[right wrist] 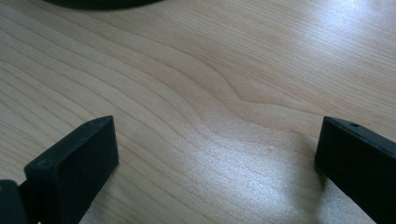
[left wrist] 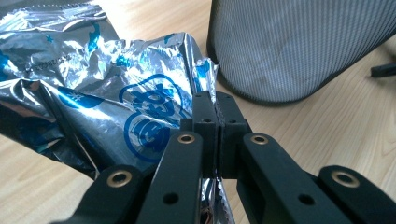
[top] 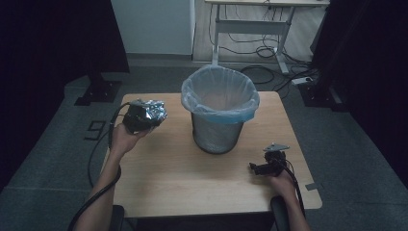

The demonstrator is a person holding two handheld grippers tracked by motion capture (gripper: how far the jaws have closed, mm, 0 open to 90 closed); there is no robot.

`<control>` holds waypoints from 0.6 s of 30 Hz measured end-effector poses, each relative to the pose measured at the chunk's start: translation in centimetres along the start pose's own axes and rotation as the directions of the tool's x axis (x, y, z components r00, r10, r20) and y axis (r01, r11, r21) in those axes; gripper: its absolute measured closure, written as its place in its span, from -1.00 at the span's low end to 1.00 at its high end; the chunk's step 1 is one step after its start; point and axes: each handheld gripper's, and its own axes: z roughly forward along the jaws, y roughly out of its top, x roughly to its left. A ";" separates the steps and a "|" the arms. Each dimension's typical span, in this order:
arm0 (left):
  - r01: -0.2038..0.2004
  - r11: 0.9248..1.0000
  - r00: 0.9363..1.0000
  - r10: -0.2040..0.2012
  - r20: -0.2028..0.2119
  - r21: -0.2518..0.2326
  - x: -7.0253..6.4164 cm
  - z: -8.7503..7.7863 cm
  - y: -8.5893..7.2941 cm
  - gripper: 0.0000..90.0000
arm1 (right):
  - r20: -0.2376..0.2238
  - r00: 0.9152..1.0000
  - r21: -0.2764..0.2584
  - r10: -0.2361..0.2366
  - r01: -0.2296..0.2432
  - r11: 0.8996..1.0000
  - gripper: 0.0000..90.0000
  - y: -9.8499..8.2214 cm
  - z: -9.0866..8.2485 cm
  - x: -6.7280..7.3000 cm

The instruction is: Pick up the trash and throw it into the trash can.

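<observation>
Left side: the left gripper (top: pixel 144 116) is raised above the near-left part of the wooden table (top: pixel 168 173), held in the person's left hand (top: pixel 122 139). Its jaws are pressed together on a crumpled silver foil wrapper (top: pixel 153 111) with blue print. In the left gripper view the two black jaws meet with an edge of the wrapper (left wrist: pixel 116 107) pinched between them; the remainder of the foil spreads up and to the left of the jaws, clear of the table surface.

Centre: a mesh waste bin (top: pixel 217 132), lined with a translucent bag (top: pixel 220 94) folded over its rim, stands upright on the table. The wrapper is to the left of the bin, near it but not touching, at about the height of the rim. In the left gripper view the mesh wall of the bin (left wrist: pixel 299 46) rises just beyond and to the right of the jaws.

Right side: the right gripper (top: pixel 262 168) is low at the near-right part of the table, held in the person's right hand (top: pixel 281 183), well apart from the bin. In the right gripper view its jaws are spread wide with bare wood (right wrist: pixel 210 93) between them
</observation>
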 end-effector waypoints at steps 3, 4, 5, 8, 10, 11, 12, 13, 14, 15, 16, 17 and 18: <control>0.004 1.000 1.000 -0.004 0.007 -0.011 0.0 -0.5 1.0 0.97 | 0.001 1.000 -0.001 -0.001 0.001 1.000 -1.00 0.0 0.0 0.0; 0.005 1.000 1.000 -0.005 0.012 -0.015 -0.1 -0.7 1.3 0.97 | 0.000 1.000 -0.002 -0.002 0.002 1.000 -1.00 0.0 0.0 0.0; 0.004 1.000 1.000 -0.004 0.013 -0.017 -0.1 -0.8 1.6 0.97 | 0.000 1.000 -0.002 -0.002 0.002 1.000 -1.00 0.0 0.0 0.0; -0.006 1.000 1.000 0.006 0.013 -0.016 -0.2 -1.3 2.5 0.97 | -0.001 1.000 -0.002 -0.003 0.003 1.000 -1.00 0.0 0.0 0.0; -0.011 1.000 1.000 0.012 0.012 -0.016 -0.4 -1.6 3.1 0.97 | -0.002 1.000 -0.001 -0.001 0.001 1.000 -1.00 0.0 0.0 0.0; -0.013 1.000 1.000 0.013 0.013 -0.018 -0.4 -1.8 3.4 0.97 | -0.003 1.000 -0.001 -0.002 0.002 1.000 -1.00 0.0 0.0 0.0; -0.013 1.000 1.000 0.013 0.013 -0.018 -0.4 -1.8 3.4 0.97 | -0.003 1.000 -0.002 -0.004 0.004 1.000 -1.00 0.0 0.0 0.0; -0.015 1.000 1.000 0.016 0.020 -0.024 -0.5 -2.3 4.0 0.97 | -0.004 1.000 -0.003 -0.005 0.005 1.000 -1.00 0.0 0.0 0.0; -0.017 1.000 1.000 0.017 0.021 -0.026 -0.5 -2.5 4.4 0.97 | -0.004 1.000 -0.002 -0.005 0.005 1.000 -1.00 0.0 0.0 0.1; -0.018 0.999 1.000 0.018 0.022 -0.029 -0.6 -2.7 4.7 0.97 | -0.004 1.000 -0.003 -0.005 0.005 1.000 -1.00 0.0 0.0 0.1; -0.019 0.999 1.000 0.019 0.022 -0.031 -0.7 -2.9 5.1 0.97 | -0.004 1.000 -0.002 -0.005 0.005 1.000 -1.00 0.0 0.0 0.1; -0.021 0.999 0.999 0.022 0.024 -0.032 -0.7 -3.1 5.4 0.97 | -0.004 1.000 -0.002 -0.005 0.005 1.000 -1.00 0.0 0.0 0.1; -0.024 0.999 0.999 0.025 0.025 -0.036 -0.8 -3.3 5.8 0.97 | -0.004 1.000 -0.002 -0.005 0.005 1.000 -1.00 0.0 0.0 0.1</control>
